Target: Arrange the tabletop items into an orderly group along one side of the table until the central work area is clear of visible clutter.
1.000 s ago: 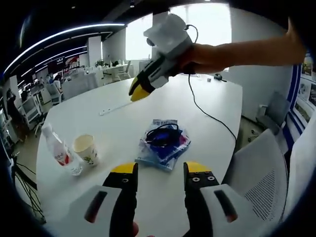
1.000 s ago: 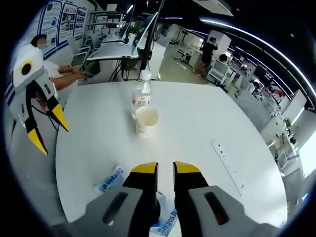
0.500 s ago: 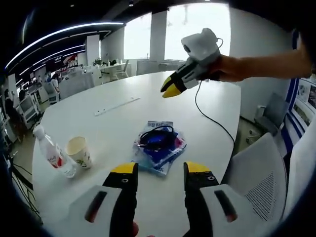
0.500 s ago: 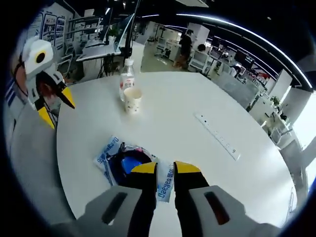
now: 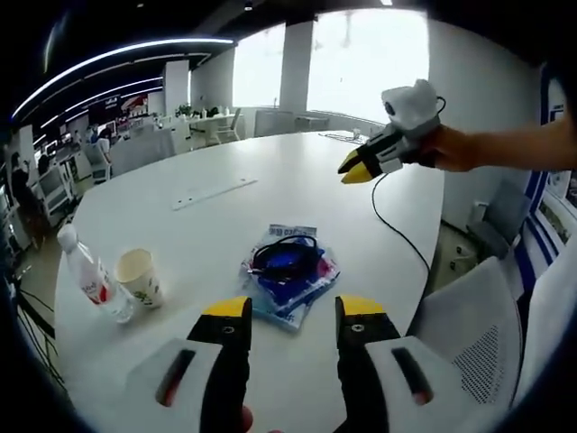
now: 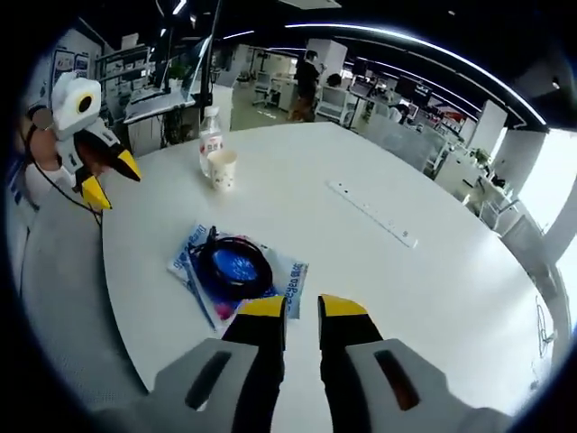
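A blue and white packet (image 5: 288, 271) with a coil of black cable on it lies in the middle of the white round table (image 5: 270, 207). Left of it stand a paper cup (image 5: 140, 275) and a small water bottle (image 5: 86, 275). My left gripper (image 5: 293, 311) hovers open near the table's edge, short of the packet. My right gripper (image 5: 359, 168) hangs in the air at the upper right, its yellow tips together. In the right gripper view the packet (image 6: 236, 271) lies just ahead of my right gripper (image 6: 302, 308), with the cup (image 6: 221, 169) and bottle (image 6: 209, 140) beyond. The left gripper (image 6: 113, 183) shows at the left, tips apart.
A long white power strip (image 5: 214, 192) lies farther across the table (image 6: 371, 212). A black cord (image 5: 397, 230) trails from the right gripper over the table edge. A grey mesh chair (image 5: 469, 325) stands at the near right. Office desks and chairs fill the background.
My right gripper has pulled back and away from the packet, drifting right in the left gripper view; its own view now takes in the whole packet. The left gripper has hardly moved.
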Motion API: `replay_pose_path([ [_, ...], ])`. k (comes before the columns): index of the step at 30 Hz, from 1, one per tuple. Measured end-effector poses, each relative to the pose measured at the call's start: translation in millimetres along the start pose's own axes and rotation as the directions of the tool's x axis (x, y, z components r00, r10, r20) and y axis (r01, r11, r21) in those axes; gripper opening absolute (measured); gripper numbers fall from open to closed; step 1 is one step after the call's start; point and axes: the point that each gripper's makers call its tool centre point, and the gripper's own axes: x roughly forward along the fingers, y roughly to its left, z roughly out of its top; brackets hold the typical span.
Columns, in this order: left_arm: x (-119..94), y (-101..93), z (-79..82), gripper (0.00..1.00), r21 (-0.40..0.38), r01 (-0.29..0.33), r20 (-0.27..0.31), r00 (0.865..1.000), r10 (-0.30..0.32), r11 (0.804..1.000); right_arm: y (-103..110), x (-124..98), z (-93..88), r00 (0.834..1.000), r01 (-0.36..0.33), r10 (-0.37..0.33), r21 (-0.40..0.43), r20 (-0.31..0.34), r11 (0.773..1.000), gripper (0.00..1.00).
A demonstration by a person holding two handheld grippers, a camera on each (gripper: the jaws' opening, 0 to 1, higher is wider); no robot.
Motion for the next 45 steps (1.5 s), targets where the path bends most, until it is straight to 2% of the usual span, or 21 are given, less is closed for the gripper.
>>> replay_pose_path([
  [12,6,-3.7,-1.8,0.36,-0.030,-0.028,0.006,1.000,0.028,0.999,-6,-25,-35.6,0.999,0.038,-0.038,0.070,-0.001,0.997,0.12],
  [21,9,-3.7,-1.1,0.36,-0.041,-0.042,0.005,0.999,0.042,0.998,-11,-43,-49.7,0.998,0.068,-0.070,0.114,0.009,0.991,0.12],
  [28,12,-5.0,-0.3,0.36,-0.043,-0.044,0.003,0.999,0.044,0.998,-6,-54,-61.5,0.997,0.073,-0.074,0.137,0.003,0.988,0.13],
  [38,16,-8.0,1.2,0.36,-0.038,-0.032,0.001,0.999,0.032,0.999,8,-51,-64.4,0.999,0.052,-0.053,0.153,0.006,0.987,0.14],
  [45,15,-1.2,0.7,0.36,-0.038,-0.034,-0.002,0.999,0.034,0.999,23,-38,-54.1,1.000,0.011,-0.014,0.159,0.018,0.987,0.15],
])
